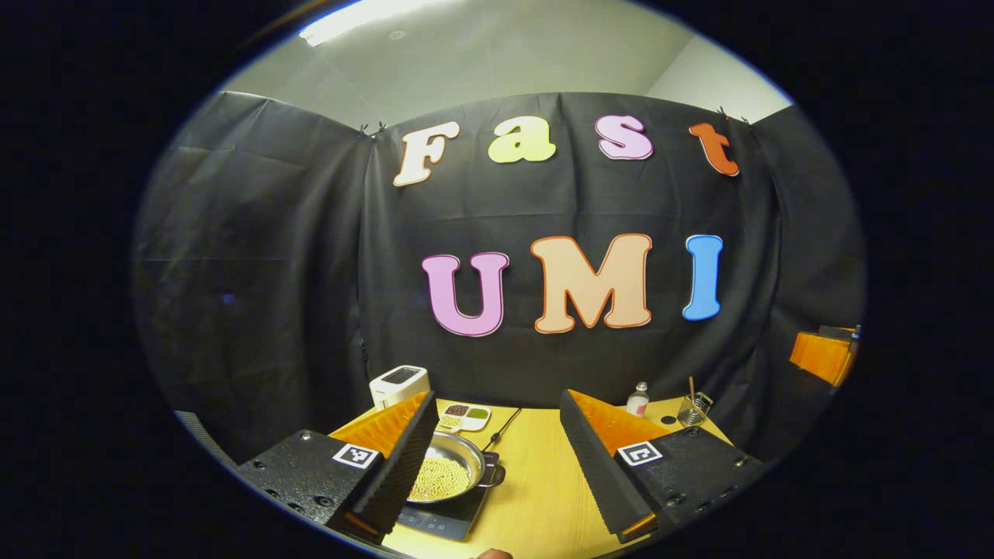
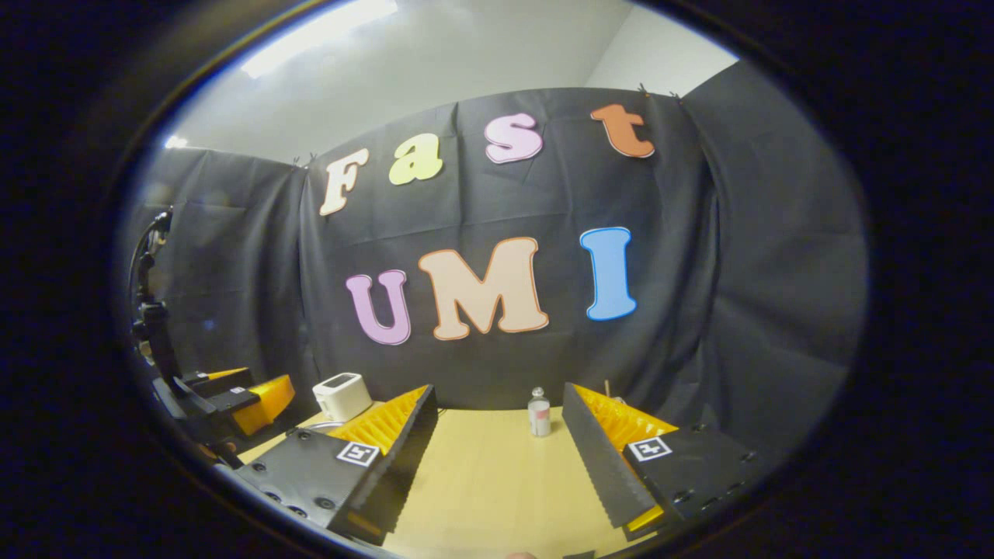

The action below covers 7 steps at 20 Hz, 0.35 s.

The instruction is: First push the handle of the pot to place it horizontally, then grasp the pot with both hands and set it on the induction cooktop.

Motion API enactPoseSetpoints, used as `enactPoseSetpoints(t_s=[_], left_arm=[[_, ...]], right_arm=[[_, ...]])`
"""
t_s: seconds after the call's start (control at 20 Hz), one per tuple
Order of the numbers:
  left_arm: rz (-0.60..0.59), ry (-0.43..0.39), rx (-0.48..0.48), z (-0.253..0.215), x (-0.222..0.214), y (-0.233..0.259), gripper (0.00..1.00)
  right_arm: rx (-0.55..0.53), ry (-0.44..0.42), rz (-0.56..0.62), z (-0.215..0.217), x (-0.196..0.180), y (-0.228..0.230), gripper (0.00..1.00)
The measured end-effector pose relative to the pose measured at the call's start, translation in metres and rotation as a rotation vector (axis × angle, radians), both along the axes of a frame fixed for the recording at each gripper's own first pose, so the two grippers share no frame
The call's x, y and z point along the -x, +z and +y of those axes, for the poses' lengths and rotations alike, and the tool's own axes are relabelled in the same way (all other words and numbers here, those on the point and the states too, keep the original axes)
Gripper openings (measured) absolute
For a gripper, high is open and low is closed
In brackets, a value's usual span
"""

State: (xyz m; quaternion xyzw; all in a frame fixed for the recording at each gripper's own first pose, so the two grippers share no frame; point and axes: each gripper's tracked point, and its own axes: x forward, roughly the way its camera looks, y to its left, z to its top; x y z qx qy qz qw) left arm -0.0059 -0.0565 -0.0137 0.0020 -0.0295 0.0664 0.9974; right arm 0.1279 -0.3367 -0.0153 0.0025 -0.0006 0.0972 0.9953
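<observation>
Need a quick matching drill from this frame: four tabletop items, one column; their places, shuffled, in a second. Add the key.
Items:
1. pot
2. toaster
3. small bottle
4. divided dish

Places:
A. back left corner of the table
B. on the induction cooktop
C. just behind the pot
D. near the back wall, between the right tool fingers

Pairs: 1-B, 2-A, 3-D, 4-C
</observation>
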Motion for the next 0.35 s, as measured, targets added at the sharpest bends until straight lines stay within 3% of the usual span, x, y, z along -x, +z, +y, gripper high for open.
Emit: enactPoseSetpoints(t_s=[0.35], left_arm=[[0.001, -0.024, -0.009, -0.014, 0.012, 0.000, 0.96]], right_arm=[[0.010, -0.024, -0.022, -0.015, 0.020, 0.002, 0.93]])
